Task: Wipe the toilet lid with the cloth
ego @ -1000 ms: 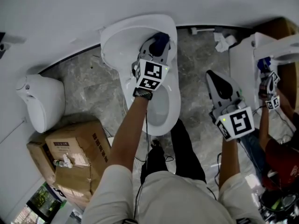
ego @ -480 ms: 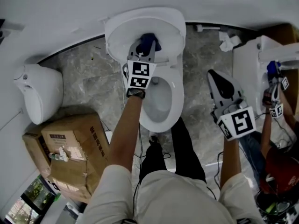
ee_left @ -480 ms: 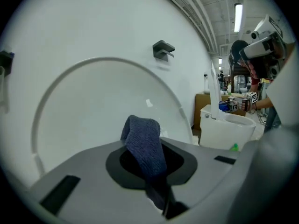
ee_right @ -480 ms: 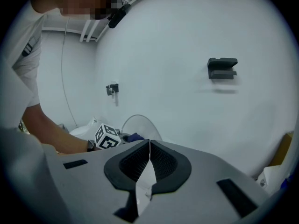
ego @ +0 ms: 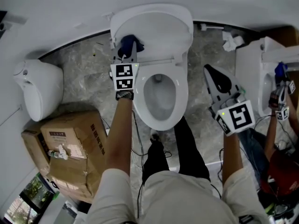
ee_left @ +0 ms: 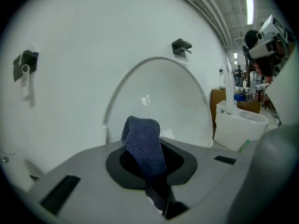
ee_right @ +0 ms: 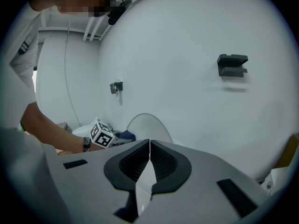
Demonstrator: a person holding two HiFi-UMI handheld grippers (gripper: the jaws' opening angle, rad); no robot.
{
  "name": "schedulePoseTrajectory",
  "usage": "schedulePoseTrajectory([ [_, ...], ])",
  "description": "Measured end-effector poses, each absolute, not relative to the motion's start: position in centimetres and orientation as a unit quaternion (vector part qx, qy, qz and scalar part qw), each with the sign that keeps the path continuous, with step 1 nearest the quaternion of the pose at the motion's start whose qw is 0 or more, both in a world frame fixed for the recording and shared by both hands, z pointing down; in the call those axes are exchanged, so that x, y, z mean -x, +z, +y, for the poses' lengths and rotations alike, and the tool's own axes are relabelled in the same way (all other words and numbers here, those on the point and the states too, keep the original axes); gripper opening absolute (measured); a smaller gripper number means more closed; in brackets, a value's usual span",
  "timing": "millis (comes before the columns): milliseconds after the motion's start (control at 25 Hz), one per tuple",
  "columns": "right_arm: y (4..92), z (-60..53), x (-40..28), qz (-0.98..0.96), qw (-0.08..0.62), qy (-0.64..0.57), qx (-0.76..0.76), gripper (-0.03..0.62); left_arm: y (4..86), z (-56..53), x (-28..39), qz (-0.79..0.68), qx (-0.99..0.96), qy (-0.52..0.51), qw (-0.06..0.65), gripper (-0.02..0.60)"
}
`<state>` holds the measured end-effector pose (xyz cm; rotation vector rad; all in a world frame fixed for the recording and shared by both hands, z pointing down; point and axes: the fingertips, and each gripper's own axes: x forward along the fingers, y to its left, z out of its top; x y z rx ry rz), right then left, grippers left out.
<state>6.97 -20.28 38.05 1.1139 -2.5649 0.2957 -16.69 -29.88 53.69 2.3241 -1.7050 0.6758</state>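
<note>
**Now, the blue cloth at the lid's lower left corner**

Head view: the left gripper [ego: 127,52] reaches to the lower left corner of the raised toilet lid [ego: 159,24], close to the hinge. A dark blue cloth [ego: 127,42] is bunched at its tip. The bowl [ego: 183,97] lies open below the lid. The right gripper [ego: 210,71] hangs well apart to the right, over the grey marble floor [ego: 88,83]. Cardboard boxes [ego: 70,143] stand at the lower left.

Left gripper view: the jaws are clamped on the cloth, which stands up out of them in a thick fold in front of the lid's white curve. Whether the fold actually touches the lid cannot be told.

Right gripper view: the jaws are pressed together with nothing between them. Beyond them, small and to the left, are the lid, the cloth and the left gripper's marker cube [ee_right: 102,134].
</note>
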Motion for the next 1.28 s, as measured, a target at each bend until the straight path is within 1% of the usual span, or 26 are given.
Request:
schedulePoseTrajectory([
  [240, 39.2, -20.0, -6.5, -0.9, 0.178, 0.106, -0.384, 0.029, 55.9, -28.6, 20.5, -0.603, -0.762, 0.215, 0.098, 0.043],
  [440, 40.5, -20.0, -7.3, -0.895, 0.187, 0.112, -0.389, 0.029, 57.7, -28.5, 19.3, -0.594, -0.768, 0.226, 0.081, 0.043],
  [760, 42.0, -20.0, -9.4, -0.886, 0.189, 0.127, -0.404, 0.029, 59.0, -29.4, 14.2, -0.602, -0.768, 0.206, 0.08, 0.043],
  [1280, 43.6, -19.2, -14.3, -0.86, 0.19, 0.146, -0.45, 0.029, 59.4, -31.1, -0.8, -0.522, -0.829, 0.182, 0.089, 0.043],
])
